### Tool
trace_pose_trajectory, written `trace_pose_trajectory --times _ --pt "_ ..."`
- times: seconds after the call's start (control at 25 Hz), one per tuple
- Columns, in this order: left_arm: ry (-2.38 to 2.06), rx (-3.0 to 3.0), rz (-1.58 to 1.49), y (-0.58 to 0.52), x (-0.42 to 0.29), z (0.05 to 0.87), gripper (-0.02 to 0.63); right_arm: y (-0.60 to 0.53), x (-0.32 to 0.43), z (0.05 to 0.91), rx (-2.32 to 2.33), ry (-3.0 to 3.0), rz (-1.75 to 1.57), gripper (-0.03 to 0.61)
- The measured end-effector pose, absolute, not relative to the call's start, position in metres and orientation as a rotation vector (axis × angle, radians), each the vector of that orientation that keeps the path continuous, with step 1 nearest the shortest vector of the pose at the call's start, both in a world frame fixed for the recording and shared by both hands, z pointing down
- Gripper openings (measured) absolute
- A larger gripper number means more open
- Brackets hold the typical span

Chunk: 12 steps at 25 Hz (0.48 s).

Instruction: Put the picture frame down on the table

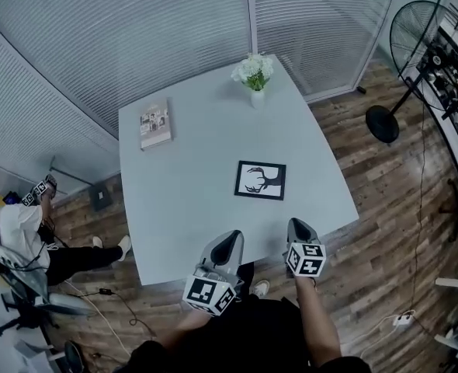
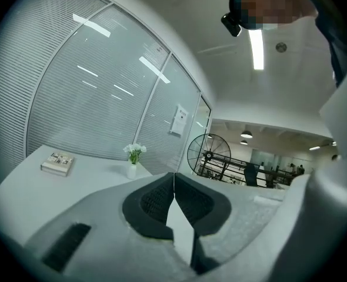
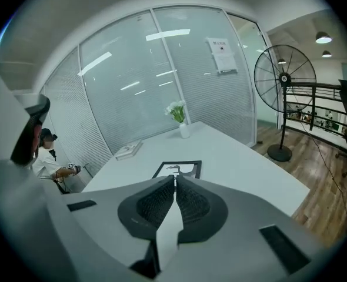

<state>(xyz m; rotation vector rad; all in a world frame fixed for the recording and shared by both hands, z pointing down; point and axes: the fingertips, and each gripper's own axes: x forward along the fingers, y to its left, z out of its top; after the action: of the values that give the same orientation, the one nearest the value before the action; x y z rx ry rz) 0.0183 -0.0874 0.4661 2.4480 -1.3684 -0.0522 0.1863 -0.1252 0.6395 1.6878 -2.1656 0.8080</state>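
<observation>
Picture frame (image 1: 260, 180) lies flat and face up on the table (image 1: 190, 177), right of centre, with its long axis running left to right and slightly skewed. My left gripper (image 1: 227, 243) and right gripper (image 1: 300, 228) are at the near edge, jaws closed on nothing.

Your head camera looks steeply down on the whole surface (image 1: 213, 162) from its near edge. The camera on your left tool (image 2: 173, 176) sits low at that edge, tilted up toward the ceiling (image 2: 232, 69); the one on your right tool (image 3: 174, 181) looks level across. All three share the flower vase (image 1: 255, 76), book (image 1: 155, 123) and fan (image 1: 419, 33).
</observation>
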Motion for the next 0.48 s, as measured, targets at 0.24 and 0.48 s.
trace_pose_trajectory --times 0.24,0.48 --pt "-1.407 2.477 -0.033 -0.014 0.026 0.453 0.02 -0.052 0.177 0.588 1.679 -2.277 0.743 0.02" --pt "-1.452 2.486 -0.024 0.02 0.025 0.449 0.02 0.001 0.156 0.548 1.642 -2.388 0.681 0.02"
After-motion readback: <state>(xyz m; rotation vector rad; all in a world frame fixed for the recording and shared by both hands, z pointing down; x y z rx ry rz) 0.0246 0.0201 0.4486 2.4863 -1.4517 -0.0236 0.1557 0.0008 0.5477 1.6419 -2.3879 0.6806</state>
